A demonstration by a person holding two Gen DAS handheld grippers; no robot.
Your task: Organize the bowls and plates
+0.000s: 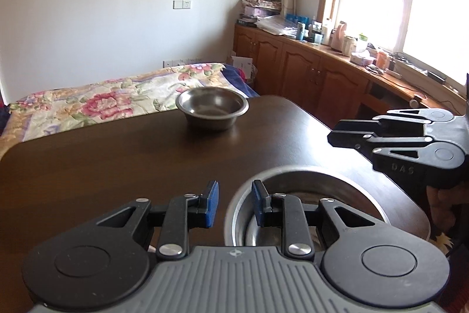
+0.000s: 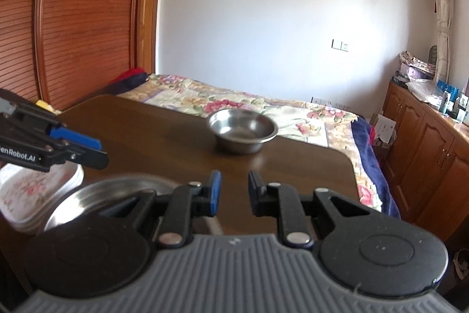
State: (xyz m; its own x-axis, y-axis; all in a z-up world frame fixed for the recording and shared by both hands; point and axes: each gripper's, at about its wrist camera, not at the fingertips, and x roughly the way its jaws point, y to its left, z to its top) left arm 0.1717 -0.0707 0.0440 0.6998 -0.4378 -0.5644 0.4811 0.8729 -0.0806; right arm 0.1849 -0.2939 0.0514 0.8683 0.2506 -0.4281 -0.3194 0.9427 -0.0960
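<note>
Left gripper (image 1: pixel 233 203): we see fingers spread, holding nothing; right blue pad sits just inside the rim of the near bowl, left pad outside it over the surface.
Right gripper (image 2: pixel 233 192): fingers spread with a clear gap, nothing between them; hovering above the surface edge.
Near bowl (image 1: pixel 346 181): steel, upright, at the near right part of the surface, right under the left gripper; from the right wrist view we see it at lower left (image 2: pixel 96 201).
Far bowl (image 1: pixel 212 106): steel, upright, empty, alone near the far edge of the surface, well apart from the near bowl; also seen ahead of the right gripper (image 2: pixel 243 129).
Plates (image 2: pixel 35 189): white floral stack, we see it just beside the near bowl, partly hidden by the left gripper.
Surface (image 1: pixel 102 166): dark wood, rounded corners.
Bed (image 1: pixel 102 101): floral cover, behind the surface.
</note>
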